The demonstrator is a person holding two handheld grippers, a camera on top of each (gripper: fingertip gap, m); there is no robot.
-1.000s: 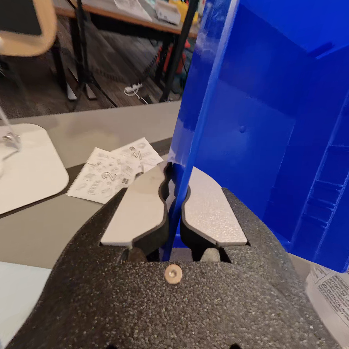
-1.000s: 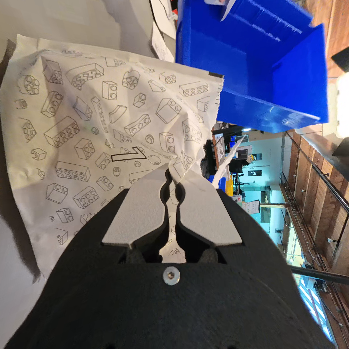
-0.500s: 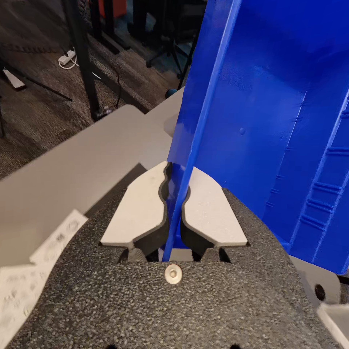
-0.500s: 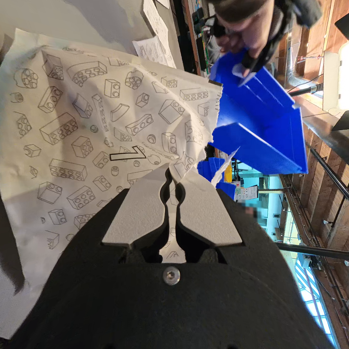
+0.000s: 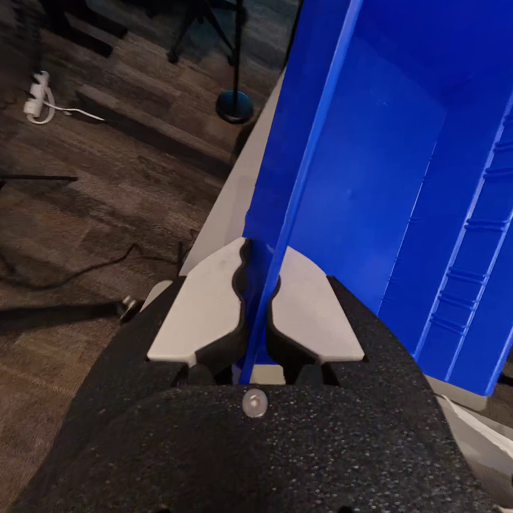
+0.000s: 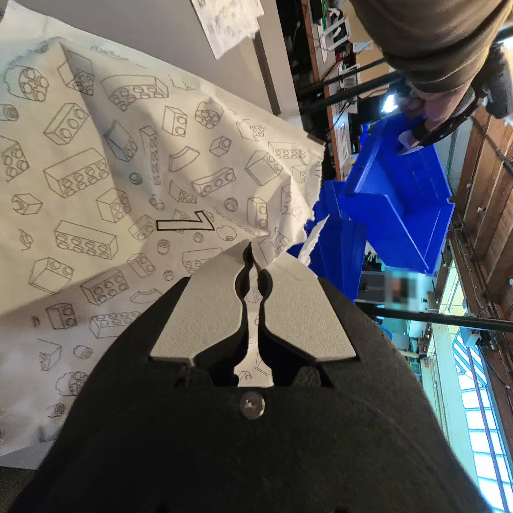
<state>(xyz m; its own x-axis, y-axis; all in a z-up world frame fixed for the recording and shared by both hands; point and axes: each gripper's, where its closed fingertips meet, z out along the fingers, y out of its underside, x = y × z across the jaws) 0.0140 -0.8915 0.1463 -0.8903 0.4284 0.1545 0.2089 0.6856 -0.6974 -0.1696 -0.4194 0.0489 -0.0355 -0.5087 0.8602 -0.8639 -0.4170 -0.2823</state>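
The left tongs (image 5: 259, 249) are gripping the wall of a blue bin (image 5: 388, 172), with the thin rim running straight up and away between the 2 pads (image 5: 211, 302) and both pads pressing on it. The bin is standing to the right of and ahead of these tongs, its open inside facing the camera and its long side wall, ribbed with small steps, receding up the right edge. It is hanging over the edge of a grey table (image 5: 236, 200), with dark carpet (image 5: 83, 222) and a white power strip (image 5: 37, 97) below to the left.

The right tongs (image 6: 253, 251) are pinching a white paper bag (image 6: 116, 172) printed with outlines of toy bricks. The jaws are closed on a crumpled, torn corner of it, and the rest of the bag is spreading up and to the left, creased and lying against the table (image 6: 177, 33). Another printed sheet (image 6: 227, 22) is lying farther along the table.

From the right wrist view the bin (image 6: 397, 200) is sitting well apart to the right of the bag, tilted, held at its upper rim by the left tongs (image 6: 416, 138) in the person's hand (image 6: 435, 113). More blue bins (image 6: 341, 249) are showing behind the torn corner. The left tongs are the nearer to the bin, the right to the bag.
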